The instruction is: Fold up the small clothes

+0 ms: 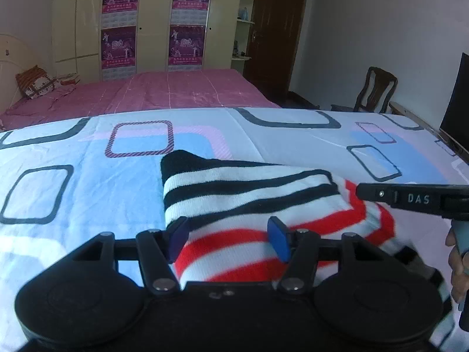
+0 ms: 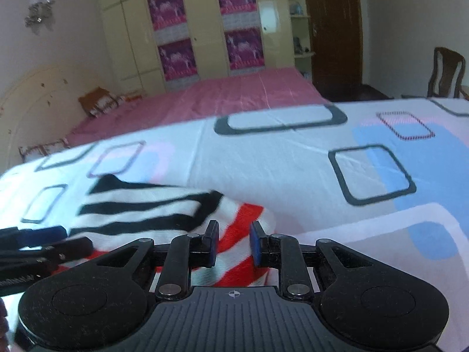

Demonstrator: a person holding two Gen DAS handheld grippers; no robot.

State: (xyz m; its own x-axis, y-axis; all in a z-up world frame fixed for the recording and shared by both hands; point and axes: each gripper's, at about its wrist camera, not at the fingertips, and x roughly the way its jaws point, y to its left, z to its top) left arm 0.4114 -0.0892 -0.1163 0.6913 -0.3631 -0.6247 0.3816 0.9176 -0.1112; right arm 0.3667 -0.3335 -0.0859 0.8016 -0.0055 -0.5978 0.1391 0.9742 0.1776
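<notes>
A striped knitted garment (image 1: 249, 202) is seen lying on a surface (image 1: 73, 182) covered by a pale sheet printed with blue, pink and dark rounded squares. The garment is folded over itself: a white part with black stripes is laid on top, and a white part with red stripes is exposed nearer the cameras.

The left tool (image 1: 229, 239) is held low over the red-striped part with its blue-padded fingers spread wide apart; nothing is gripped between them. The right tool (image 2: 233, 245) is held over the garment's red-striped edge, its fingers parted by a narrower gap, and no cloth is seen pinched.

Behind the surface, a bed (image 1: 176, 91) with a pink cover, a wardrobe (image 1: 152, 20) bearing purple posters and a wooden chair (image 1: 376, 89) are visible.
</notes>
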